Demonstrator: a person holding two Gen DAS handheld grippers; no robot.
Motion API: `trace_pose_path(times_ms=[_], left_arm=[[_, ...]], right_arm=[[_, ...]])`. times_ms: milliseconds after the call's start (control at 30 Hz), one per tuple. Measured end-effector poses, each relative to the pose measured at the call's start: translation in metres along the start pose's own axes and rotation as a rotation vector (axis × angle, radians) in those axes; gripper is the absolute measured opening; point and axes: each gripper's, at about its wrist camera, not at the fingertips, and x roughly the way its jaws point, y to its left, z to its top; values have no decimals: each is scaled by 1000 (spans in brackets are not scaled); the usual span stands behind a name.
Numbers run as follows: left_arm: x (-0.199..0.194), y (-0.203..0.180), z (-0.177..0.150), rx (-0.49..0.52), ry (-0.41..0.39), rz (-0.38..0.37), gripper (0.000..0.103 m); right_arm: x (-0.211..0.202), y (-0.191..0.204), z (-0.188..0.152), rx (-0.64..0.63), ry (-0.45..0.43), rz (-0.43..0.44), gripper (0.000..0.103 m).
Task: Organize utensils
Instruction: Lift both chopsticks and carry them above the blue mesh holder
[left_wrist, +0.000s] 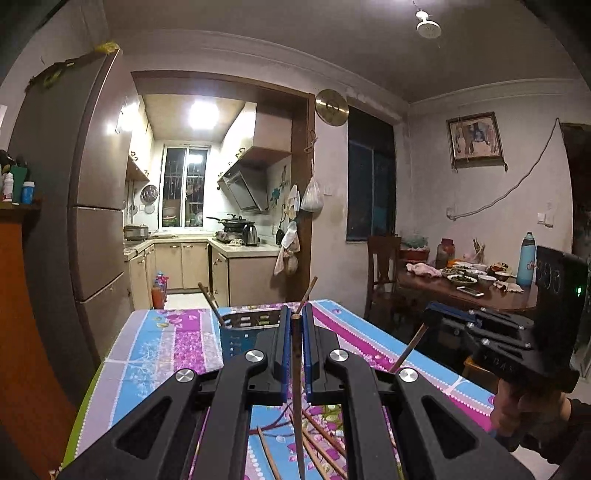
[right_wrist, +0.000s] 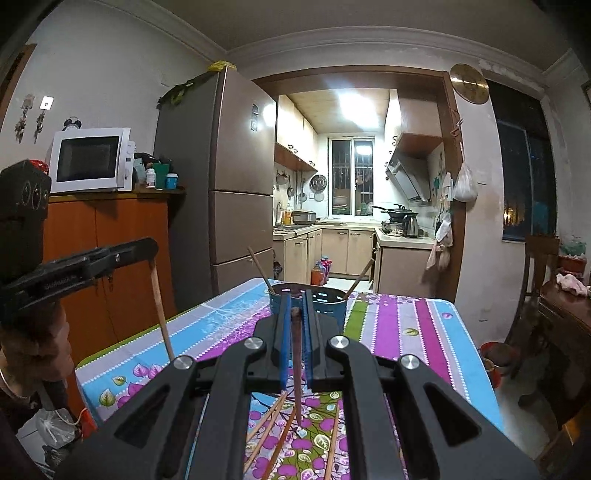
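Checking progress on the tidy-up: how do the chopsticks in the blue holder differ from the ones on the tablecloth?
Holder chopsticks stand leaning on the rim of the blue holder; tablecloth chopsticks lie flat. Only two show in the holder; several lie loose, fanned at different angles. All look like plain brown wood.

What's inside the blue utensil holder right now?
Two chopsticks stand in the blue utensil holder, one leaning left, one leaning right. The right hand-held gripper and its chopstick hide the holder's middle, so more may be inside.
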Motion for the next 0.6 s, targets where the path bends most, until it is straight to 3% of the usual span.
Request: trace_pose_path(times_ms=[233,467,600], left_arm=[[23,13,44,8,-91,1,7],[81,30,114,34,-252,71,7],[120,44,130,27,-279,99,7]], right_arm=[[11,-2,39,-17,-85,10,5],[47,-18,111,-8,-242,5,5],[84,-27,134,-15,-278,-18,5]])
